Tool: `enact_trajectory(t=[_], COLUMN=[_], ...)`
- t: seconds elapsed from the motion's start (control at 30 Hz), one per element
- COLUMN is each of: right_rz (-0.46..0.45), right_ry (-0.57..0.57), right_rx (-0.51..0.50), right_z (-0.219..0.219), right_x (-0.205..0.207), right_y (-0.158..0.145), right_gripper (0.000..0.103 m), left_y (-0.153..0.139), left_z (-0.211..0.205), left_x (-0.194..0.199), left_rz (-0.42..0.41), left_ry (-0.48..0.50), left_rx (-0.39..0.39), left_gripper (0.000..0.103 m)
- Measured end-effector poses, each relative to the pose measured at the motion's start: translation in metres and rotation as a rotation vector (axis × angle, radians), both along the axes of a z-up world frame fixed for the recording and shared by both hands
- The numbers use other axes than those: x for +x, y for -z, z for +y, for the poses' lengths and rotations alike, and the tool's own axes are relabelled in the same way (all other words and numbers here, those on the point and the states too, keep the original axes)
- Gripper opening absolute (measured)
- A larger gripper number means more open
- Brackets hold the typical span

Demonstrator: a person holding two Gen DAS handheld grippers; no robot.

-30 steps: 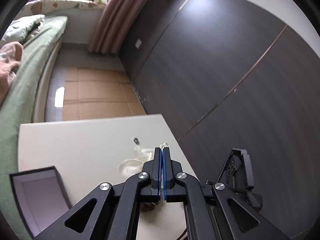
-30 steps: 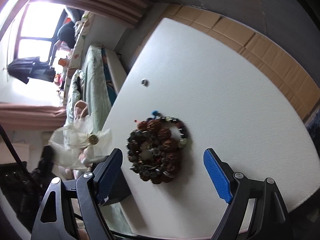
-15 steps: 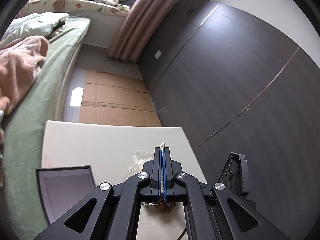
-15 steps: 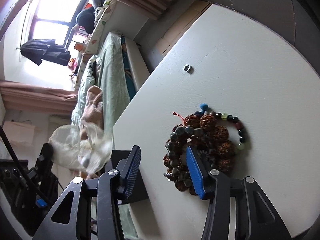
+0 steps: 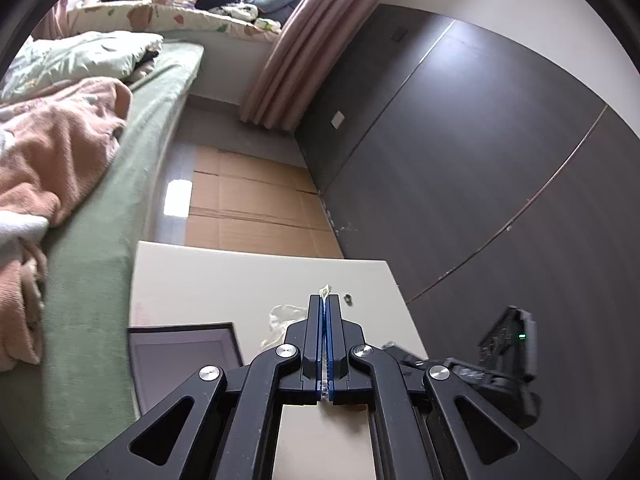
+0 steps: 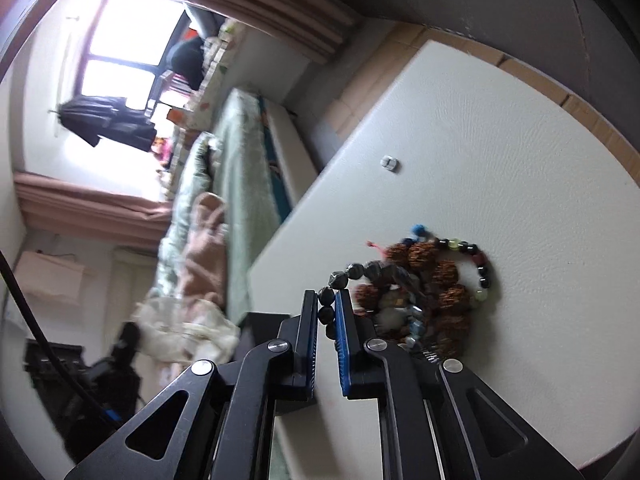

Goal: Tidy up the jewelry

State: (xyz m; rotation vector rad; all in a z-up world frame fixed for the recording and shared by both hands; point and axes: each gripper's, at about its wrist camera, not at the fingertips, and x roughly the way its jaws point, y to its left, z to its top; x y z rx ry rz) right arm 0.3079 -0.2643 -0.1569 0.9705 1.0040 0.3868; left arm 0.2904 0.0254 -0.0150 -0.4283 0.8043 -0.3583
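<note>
Dark beads (image 6: 326,306) pinched by right gripper (image 6: 326,312); left gripper (image 5: 324,312) clamps pouch (image 5: 286,318).

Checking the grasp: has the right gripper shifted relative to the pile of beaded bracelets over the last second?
Yes. The right gripper has slid toward the pile's left edge on the white table and is shut on the dark faceted bead bracelet.

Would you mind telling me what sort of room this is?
Most likely a bedroom: a bed with a pink blanket, a curtained window, and a white table holding beaded bracelets.
</note>
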Motion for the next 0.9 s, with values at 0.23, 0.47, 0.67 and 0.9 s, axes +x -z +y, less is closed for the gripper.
enact_trajectory(t=[0.23, 0.47, 0.67, 0.9], right_rz=[-0.130, -0.176, -0.186, -0.159], right_ry=[-0.041, -0.108, -0.153, -0.192], right_rx=[0.054, 0.098, 0.120, 0.159], right_z=[0.019, 0.047, 0.077, 0.113], right_x=[-0.006, -0.009, -0.007, -0.002], right_y=[-0.027, -0.037, -0.039, -0.030], right_gripper=[0.010, 0.010, 0.010, 0.010], left_y=[0.005, 0.026, 0.054, 0.049], left_z=[0.017, 0.039, 0.052, 0.065], left_x=[-0.009, -0.009, -0.002, -0.004], left_rz=[0.009, 0.070, 0.190, 0.166], left_ry=[-0.027, -0.070, -0.062, -0.082], left_rx=[0.055, 0.101, 0.083, 0.058], left_gripper=[0.000, 0.000, 0.002, 0.074])
